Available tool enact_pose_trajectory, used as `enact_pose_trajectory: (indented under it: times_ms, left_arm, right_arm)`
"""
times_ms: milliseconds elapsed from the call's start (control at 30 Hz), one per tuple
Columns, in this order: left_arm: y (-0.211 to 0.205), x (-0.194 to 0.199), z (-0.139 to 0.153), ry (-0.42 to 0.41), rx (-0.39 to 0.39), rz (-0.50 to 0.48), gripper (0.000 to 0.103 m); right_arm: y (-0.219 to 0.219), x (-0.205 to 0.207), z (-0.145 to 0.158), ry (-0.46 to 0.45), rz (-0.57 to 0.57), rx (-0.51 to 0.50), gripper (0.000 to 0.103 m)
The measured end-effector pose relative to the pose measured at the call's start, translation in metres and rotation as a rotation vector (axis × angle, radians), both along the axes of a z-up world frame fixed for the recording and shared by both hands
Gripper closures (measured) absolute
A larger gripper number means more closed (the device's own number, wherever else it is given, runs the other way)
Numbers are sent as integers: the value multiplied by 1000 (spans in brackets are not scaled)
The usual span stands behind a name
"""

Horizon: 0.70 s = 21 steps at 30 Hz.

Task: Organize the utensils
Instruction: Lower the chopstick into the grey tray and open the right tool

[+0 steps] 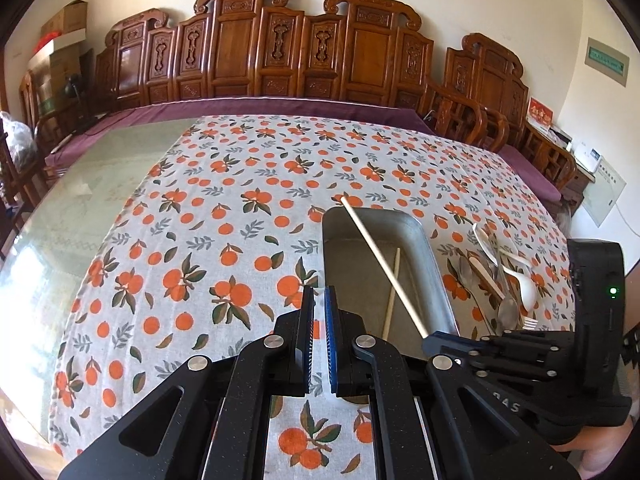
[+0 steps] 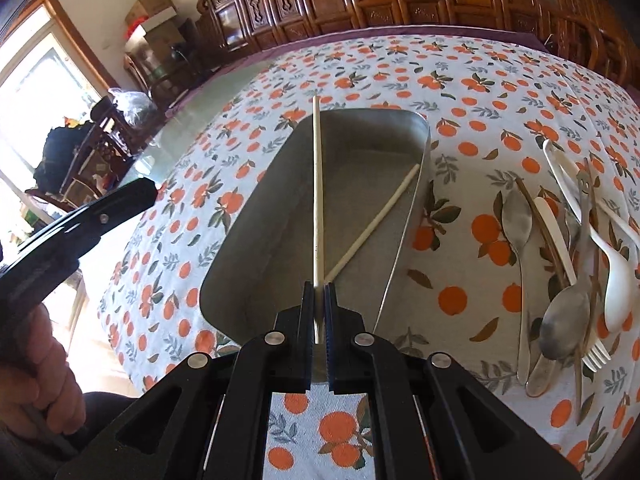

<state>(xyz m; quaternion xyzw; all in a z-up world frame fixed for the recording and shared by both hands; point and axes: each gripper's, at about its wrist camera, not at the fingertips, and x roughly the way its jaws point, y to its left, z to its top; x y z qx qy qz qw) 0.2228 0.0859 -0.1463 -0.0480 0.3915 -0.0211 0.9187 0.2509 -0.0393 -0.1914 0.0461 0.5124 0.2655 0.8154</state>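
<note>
My right gripper [image 2: 319,287] is shut on a pale chopstick [image 2: 317,184] that points forward over the metal tray [image 2: 256,216]. A second chopstick [image 2: 376,222] lies slanted inside the tray. In the left wrist view the held chopstick [image 1: 380,264] crosses above the tray [image 1: 430,248], with the right gripper [image 1: 434,338] at its near end. My left gripper [image 1: 319,292] is shut with nothing between its fingers, hovering over the cloth just left of the tray. A pile of utensils [image 2: 568,264] lies right of the tray: metal spoons, white plastic spoons, a fork.
An orange-print tablecloth [image 1: 224,216] covers the table, with bare glass [image 1: 80,216] to the left. Carved wooden chairs [image 1: 280,48] line the far edge. A person's hand [image 2: 36,364] holds the left gripper's handle at the left of the right wrist view.
</note>
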Motion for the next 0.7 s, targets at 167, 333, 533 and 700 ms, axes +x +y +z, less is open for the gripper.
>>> enact_pose_trajectory:
  times_ms: [167, 333, 533, 700]
  left_arm:
    - [0, 0, 0, 1, 0, 0, 98]
    - [-5, 1, -1, 3, 3, -9, 96]
    - [-23, 2, -1, -7, 4, -45, 72]
    - [-51, 6, 2, -22, 7, -87, 36]
  right_arm:
    - [4, 0, 3, -21, 9, 4, 94]
    - [-7, -5, 14, -72, 31, 35, 94]
    - [-53, -14, 38, -201, 21, 9, 94]
    - [-98, -7, 52, -275, -15, -50, 94]
